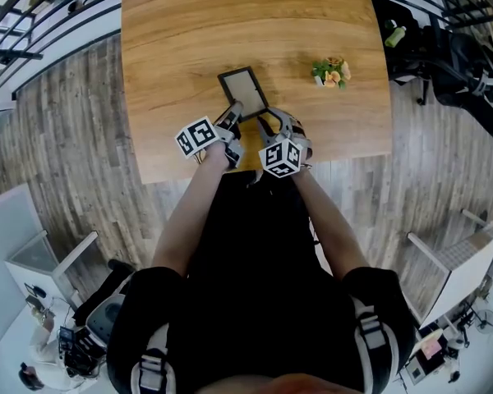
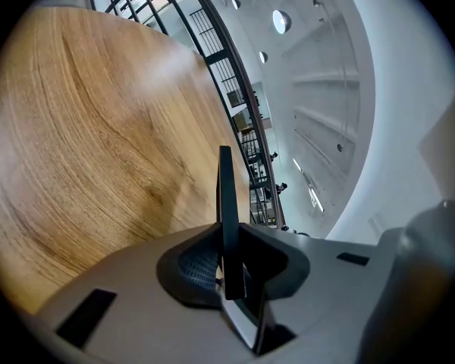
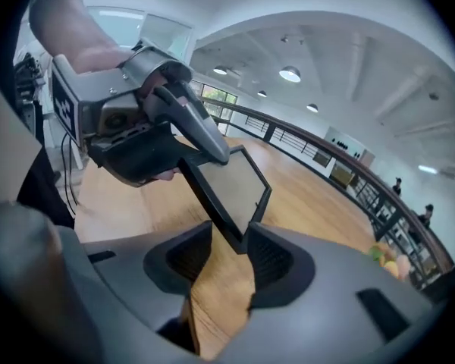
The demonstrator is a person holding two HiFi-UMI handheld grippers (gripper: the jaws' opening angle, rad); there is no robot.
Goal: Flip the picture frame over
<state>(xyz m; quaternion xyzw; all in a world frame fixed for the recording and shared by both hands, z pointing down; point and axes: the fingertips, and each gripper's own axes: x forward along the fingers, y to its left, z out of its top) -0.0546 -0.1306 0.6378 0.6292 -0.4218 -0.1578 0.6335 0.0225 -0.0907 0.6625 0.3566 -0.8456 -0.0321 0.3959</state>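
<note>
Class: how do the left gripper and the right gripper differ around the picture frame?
The left gripper is shut on the picture frame's edge; the right gripper's jaws stand apart, a frame corner loose between them. The left gripper takes the frame's near-left side, the right gripper its near-right. Both carry marker cubes.

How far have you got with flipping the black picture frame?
Done: the black rectangular picture frame looks lifted and tilted up above the light wooden table.

In hand: the left gripper pinches one edge of it. The right gripper has open jaws around a corner, not squeezing.

Left: turning the frame right over and laying it flat.
</note>
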